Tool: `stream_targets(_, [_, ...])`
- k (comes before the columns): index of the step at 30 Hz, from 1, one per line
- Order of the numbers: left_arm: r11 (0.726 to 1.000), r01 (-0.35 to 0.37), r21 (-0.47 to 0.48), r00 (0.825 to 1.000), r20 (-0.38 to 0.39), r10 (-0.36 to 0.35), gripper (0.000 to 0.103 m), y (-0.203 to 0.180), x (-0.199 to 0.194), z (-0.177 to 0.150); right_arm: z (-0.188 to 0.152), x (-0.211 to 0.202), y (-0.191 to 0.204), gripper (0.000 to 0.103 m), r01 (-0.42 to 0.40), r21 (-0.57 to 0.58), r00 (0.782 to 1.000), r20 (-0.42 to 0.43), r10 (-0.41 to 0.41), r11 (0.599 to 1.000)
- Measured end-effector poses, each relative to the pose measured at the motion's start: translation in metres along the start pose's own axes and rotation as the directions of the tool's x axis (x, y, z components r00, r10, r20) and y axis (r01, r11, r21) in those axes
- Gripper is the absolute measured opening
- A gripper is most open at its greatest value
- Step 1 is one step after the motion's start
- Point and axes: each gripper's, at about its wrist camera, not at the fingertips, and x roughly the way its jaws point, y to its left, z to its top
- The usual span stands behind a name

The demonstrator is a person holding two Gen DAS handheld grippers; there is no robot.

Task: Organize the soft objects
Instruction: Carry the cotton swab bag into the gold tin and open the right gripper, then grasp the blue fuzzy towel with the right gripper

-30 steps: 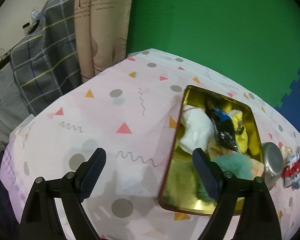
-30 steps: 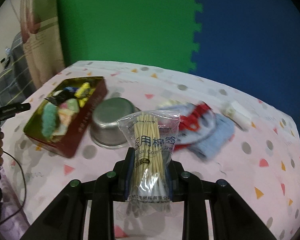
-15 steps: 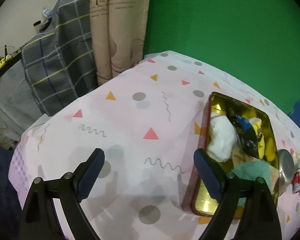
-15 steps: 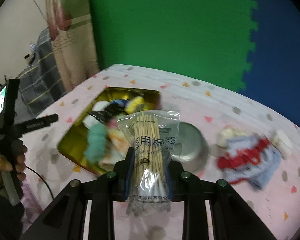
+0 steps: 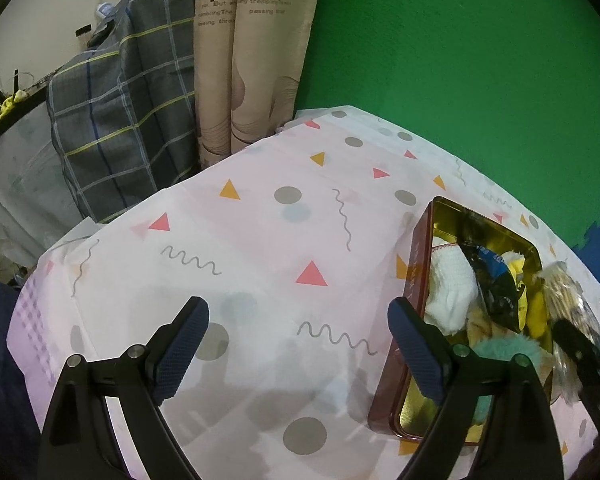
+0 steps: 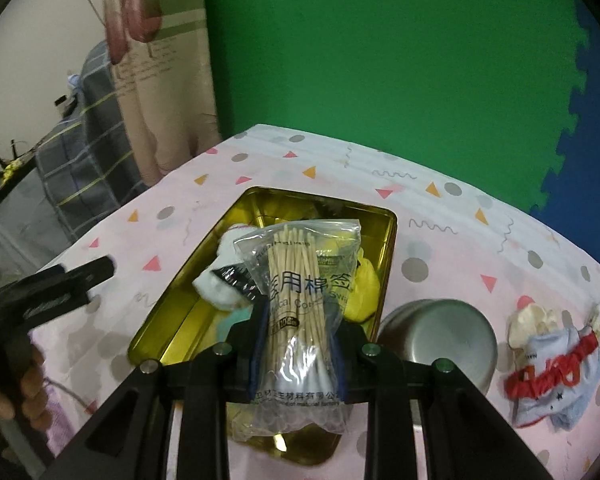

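Tin's (image 6: pixel 384 240) contents half hidden behind swab bag (image 6: pixel 300 300)

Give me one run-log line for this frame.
right gripper: shut on cotton swab bag, over gold tin | left gripper: open, empty, above tablecloth | steel bowl, blue-red cloth: outside tin

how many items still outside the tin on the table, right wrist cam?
3. A steel bowl sits right of the gold tin; a pale crumpled item and a blue-and-red cloth lie further right, touching. The frame edge may hide more.
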Motion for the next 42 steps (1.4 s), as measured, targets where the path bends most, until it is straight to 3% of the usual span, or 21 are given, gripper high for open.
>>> stream_targets(11, [0.998,0.027,0.05,0.999,0.021,-0.028,0.089,-0.012,-0.001,-0.002,0.003,0.041,-0.014,0.03,0.028,0.098,0.996,-0.085,-0.019,0.995])
stream_targets(15, [0.997,0.036,0.063,0.999,0.022,-0.037,0.09,-0.017,-0.002,-0.003,0.003,0.042,-0.012,0.043,0.039,0.082,0.995,-0.093,-0.031,0.996])
stream_targets(18, [0.997,0.042,0.072,0.999,0.024,-0.044,0.09,-0.019,-0.004,-0.003,0.002,0.035,-0.01,0.053,0.029,0.077,0.997,-0.08,-0.023,0.997])
stream_targets(33, [0.988,0.042,0.147,0.998,0.044,-0.049,0.09,-0.041,-0.009,-0.011,-0.014,-0.03,-0.029,0.054,-0.005,0.102,1.0,0.007,0.004,0.995])
stream_targets(42, [0.982,0.034,0.188,0.998,0.053,-0.044,0.091,-0.052,-0.012,-0.016,-0.057,-0.071,-0.094,0.054,0.13,0.146,0.991,0.013,-0.133,0.981])
